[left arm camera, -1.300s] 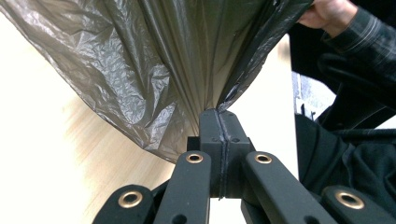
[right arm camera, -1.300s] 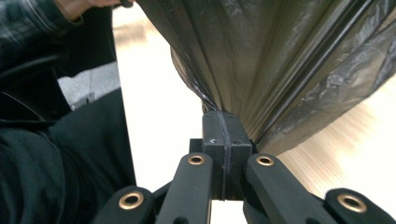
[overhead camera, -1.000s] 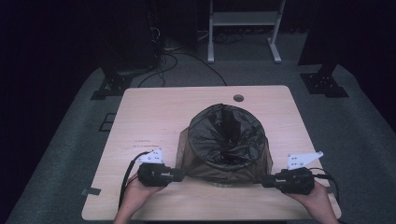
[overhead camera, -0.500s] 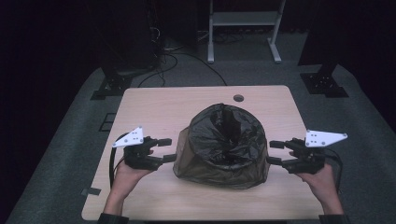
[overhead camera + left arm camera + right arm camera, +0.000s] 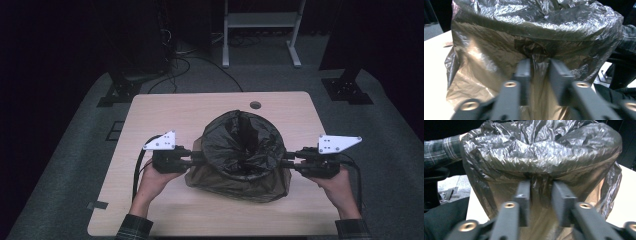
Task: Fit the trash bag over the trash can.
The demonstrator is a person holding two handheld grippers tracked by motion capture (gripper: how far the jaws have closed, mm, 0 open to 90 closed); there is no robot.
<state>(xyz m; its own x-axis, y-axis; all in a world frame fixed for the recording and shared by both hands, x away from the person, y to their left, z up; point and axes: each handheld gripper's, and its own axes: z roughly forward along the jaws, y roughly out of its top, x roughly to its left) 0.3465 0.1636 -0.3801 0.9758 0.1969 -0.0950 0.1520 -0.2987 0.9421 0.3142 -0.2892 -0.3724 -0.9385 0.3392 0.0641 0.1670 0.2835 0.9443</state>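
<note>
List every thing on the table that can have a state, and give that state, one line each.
black plastic bag: upright over a container, mouth open, pinched at both sides
left gripper: jaws just closed on a fold of the bag's left side
right gripper: jaws just closed on a fold of the bag's right side
table: bears the bag

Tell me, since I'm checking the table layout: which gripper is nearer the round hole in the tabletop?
Right gripper, slightly. The hole lies beyond the bag, a bit right of centre; the left gripper sits farther off.
</note>
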